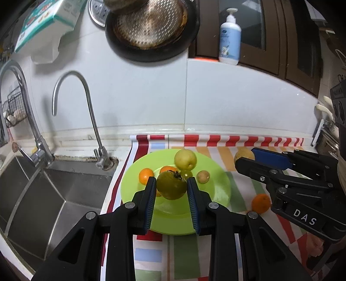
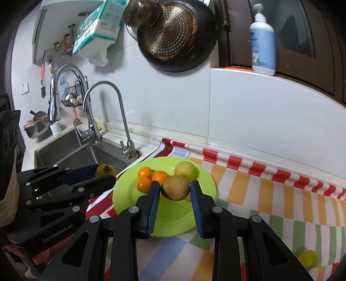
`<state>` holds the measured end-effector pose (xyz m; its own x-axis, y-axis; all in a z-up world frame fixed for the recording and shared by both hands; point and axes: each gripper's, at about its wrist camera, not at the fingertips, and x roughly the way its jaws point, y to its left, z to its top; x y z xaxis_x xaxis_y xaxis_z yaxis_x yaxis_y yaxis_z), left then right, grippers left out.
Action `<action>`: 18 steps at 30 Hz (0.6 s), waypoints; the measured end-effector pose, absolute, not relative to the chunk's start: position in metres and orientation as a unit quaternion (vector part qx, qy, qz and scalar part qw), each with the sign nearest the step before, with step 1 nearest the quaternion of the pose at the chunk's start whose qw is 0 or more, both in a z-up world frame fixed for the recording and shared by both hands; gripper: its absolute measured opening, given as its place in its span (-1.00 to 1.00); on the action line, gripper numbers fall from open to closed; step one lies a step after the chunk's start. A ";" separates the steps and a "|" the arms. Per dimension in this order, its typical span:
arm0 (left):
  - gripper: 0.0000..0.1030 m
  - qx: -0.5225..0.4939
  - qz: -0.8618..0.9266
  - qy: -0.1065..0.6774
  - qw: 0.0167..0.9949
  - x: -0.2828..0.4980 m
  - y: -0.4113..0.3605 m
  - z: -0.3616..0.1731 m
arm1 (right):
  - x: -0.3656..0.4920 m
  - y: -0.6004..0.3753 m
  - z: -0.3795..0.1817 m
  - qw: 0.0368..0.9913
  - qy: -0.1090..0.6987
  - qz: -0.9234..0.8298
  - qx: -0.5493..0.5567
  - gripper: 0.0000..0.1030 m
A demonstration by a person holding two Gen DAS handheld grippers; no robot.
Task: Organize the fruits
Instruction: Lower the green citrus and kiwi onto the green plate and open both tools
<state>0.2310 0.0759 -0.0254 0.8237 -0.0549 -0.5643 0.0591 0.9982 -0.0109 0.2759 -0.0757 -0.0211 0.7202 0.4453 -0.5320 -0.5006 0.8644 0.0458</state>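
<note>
A lime-green plate (image 1: 218, 190) (image 2: 125, 194) lies on a striped cloth beside the sink. On it are small oranges (image 2: 144, 173), a yellow-green apple (image 1: 185, 159) (image 2: 186, 170) and a small tan fruit (image 1: 202, 176). My left gripper (image 1: 172, 186) is shut on a green tomato (image 1: 172, 186) (image 2: 106, 170) above the plate. My right gripper (image 2: 175, 188) (image 1: 246, 158) is shut on a brown kiwi (image 2: 175, 187) (image 1: 243, 154) over the plate's right side. One orange (image 1: 261, 203) and a green fruit (image 2: 307, 259) lie loose on the cloth.
A steel sink (image 1: 43, 190) with two taps (image 1: 86, 103) lies left of the plate. A black pan (image 1: 151, 32) and tissue box (image 1: 47, 19) hang on the wall. A lotion bottle (image 1: 230, 36) stands on the ledge.
</note>
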 end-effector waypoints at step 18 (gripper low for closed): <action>-0.41 -0.008 -0.043 0.349 0.936 0.273 0.089 -0.067 | 0.320 -0.051 -0.065 0.903 0.336 0.263 -0.052 -0.40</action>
<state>0.2727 0.0893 -0.0669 0.7530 -0.0868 -0.6522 0.0759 0.9961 -0.0449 0.3204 -0.0506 -0.0648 0.6363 0.4404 -0.6333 -0.5096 0.8564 0.0835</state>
